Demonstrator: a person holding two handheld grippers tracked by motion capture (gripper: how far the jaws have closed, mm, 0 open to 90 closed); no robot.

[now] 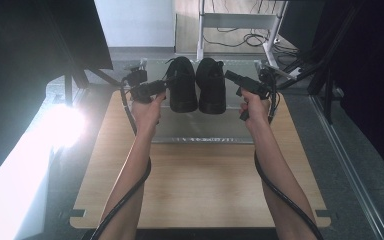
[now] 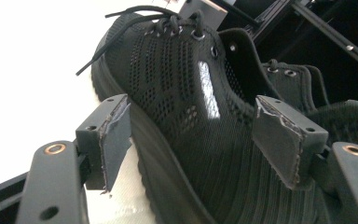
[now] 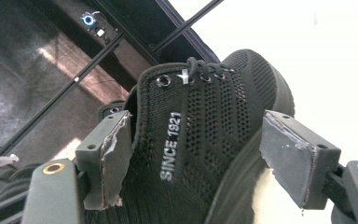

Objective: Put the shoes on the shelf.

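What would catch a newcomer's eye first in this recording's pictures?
A pair of black mesh lace-up shoes stands side by side at the far end of the light wooden table, on a clear sheet. The left gripper and right gripper flank them, each with open jaws on either side of a shoe; white "SINCE 1921" lettering marks one shoe. A bright glare burns at the table's left edge.
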